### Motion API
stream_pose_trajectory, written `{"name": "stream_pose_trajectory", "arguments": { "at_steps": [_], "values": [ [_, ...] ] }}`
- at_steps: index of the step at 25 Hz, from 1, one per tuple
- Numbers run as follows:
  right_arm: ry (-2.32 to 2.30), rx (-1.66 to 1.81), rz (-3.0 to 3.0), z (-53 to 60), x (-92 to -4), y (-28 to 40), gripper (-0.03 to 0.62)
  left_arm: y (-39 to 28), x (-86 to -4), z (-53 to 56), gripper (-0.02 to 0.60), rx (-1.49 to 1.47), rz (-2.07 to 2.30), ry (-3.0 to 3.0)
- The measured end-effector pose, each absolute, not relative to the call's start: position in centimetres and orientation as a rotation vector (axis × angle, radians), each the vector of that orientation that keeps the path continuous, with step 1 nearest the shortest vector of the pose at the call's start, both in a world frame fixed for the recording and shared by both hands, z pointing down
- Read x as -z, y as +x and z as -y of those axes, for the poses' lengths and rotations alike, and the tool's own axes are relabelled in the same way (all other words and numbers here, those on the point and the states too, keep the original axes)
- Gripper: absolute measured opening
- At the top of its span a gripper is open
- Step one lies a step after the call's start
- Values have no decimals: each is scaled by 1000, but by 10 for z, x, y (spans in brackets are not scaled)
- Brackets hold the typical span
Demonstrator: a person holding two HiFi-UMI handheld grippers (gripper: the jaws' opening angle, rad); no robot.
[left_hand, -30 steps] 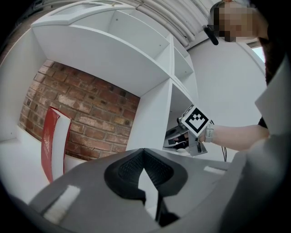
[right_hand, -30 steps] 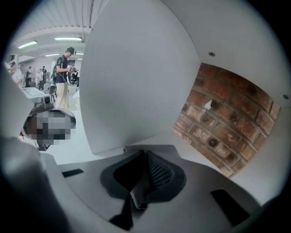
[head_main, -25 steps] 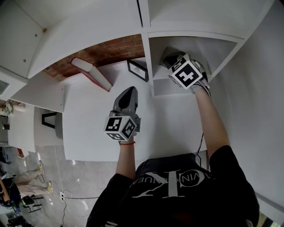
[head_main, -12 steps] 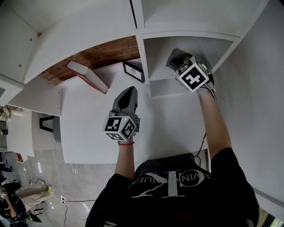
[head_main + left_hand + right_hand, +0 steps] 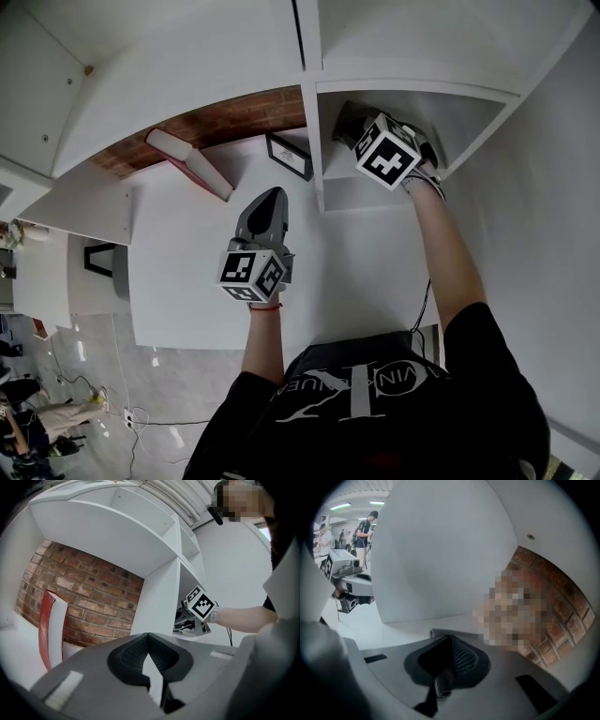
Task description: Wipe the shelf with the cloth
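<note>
My right gripper (image 5: pixel 349 124) reaches into the white shelf compartment (image 5: pixel 367 191) right of the upright divider (image 5: pixel 313 141), low over the compartment floor. Its jaws stand shut (image 5: pixel 450 637). A narrow strip of grey woven cloth (image 5: pixel 440 685) shows pinched between them; the rest of the cloth is hidden under the gripper. My left gripper (image 5: pixel 271 199) hovers over the white desk top (image 5: pixel 178 272) left of the divider, shut with nothing in it (image 5: pixel 148 634). From the left gripper view the right gripper's marker cube (image 5: pixel 202 605) shows inside the compartment.
A red book (image 5: pixel 190 162) leans against the brick back wall (image 5: pixel 234 120) in the left bay. A small black picture frame (image 5: pixel 291 154) stands near the divider. White shelves overhang above. People stand far off (image 5: pixel 365 527).
My right gripper swept right along the compartment floor, then back left toward the divider. The left gripper has stayed in place.
</note>
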State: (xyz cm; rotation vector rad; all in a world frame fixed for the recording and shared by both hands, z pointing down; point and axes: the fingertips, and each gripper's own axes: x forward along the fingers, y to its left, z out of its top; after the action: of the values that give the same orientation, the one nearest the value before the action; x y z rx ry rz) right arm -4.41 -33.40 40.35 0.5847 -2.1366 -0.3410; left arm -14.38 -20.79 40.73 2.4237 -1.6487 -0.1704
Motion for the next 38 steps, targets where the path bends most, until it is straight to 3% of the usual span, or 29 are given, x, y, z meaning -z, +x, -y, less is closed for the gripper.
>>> {"name": "stream_pose_trajectory", "arguments": {
  "at_steps": [20, 28, 38],
  "values": [
    [437, 555, 2196, 338, -400, -75, 14, -151, -382, 260, 9, 146, 1776, 2459],
    [462, 293, 2254, 349, -402, -69, 14, -134, -378, 259, 9, 174, 1714, 2484],
    [614, 281, 2167, 390, -409, -68, 14, -148, -374, 244, 9, 170, 1753, 2462]
  ]
}}
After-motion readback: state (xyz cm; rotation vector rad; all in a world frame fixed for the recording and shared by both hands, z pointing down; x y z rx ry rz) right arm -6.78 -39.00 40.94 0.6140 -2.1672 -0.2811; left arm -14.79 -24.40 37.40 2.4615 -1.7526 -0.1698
